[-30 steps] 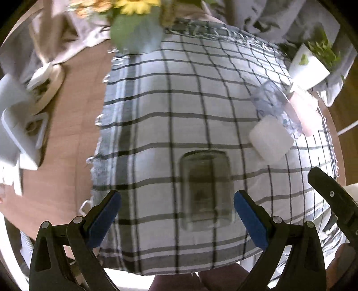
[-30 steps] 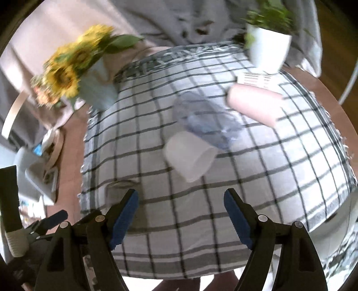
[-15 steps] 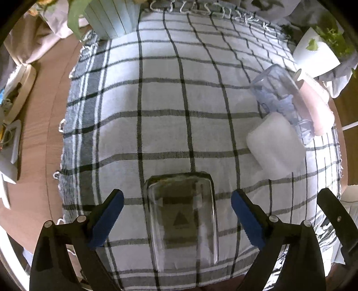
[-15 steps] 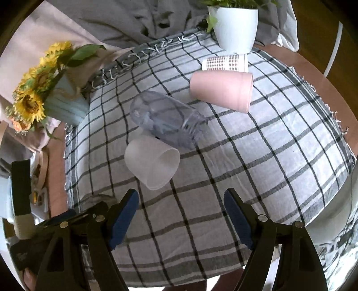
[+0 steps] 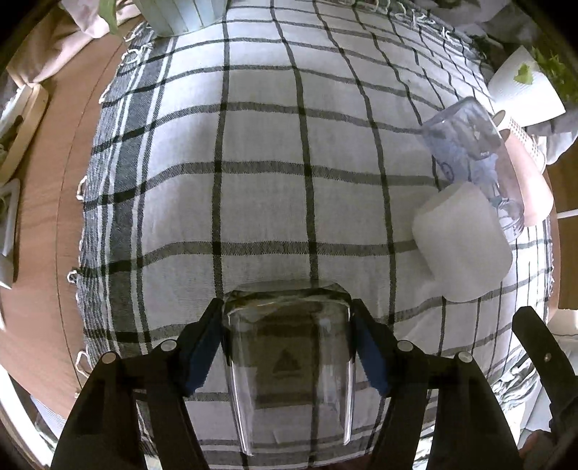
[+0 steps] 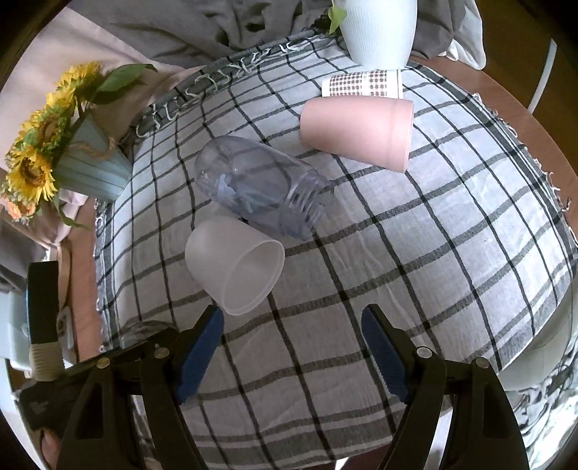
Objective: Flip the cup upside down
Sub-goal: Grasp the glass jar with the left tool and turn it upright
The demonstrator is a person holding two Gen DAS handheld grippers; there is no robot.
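Left wrist view has the left gripper [image 5: 287, 338] with its blue pads pressed against both sides of a clear glass cup [image 5: 289, 365], pinching it near the far end. That cup lies on its side along the fingers, its flat end pointing away from the camera, close to the near edge of the checked tablecloth [image 5: 260, 152]. Ahead of the cup the cloth runs bare up to a pale blue planter [image 5: 180, 14] at the far edge. Bare wooden table [image 5: 39, 231] shows past the cloth's fringed left edge.

To the right, a frosted white cup [image 5: 462, 242] lies on its side, well apart from the held cup. Behind it and touching it lies a clear bluish bottle [image 5: 469, 155], with a pink cup [image 5: 531, 180] just beyond.

Right wrist view shows the right gripper [image 6: 292, 350] with its jaws spread wide and nothing between them, over the cloth near its front edge. The frosted cup's open rim sits just ahead of the left finger. A checked paper cup [image 6: 361, 84] and a white pot [image 6: 379, 32] stand at the far edge; sunflowers [image 6: 39, 152] crowd the far left corner. The cloth's right half lies open.
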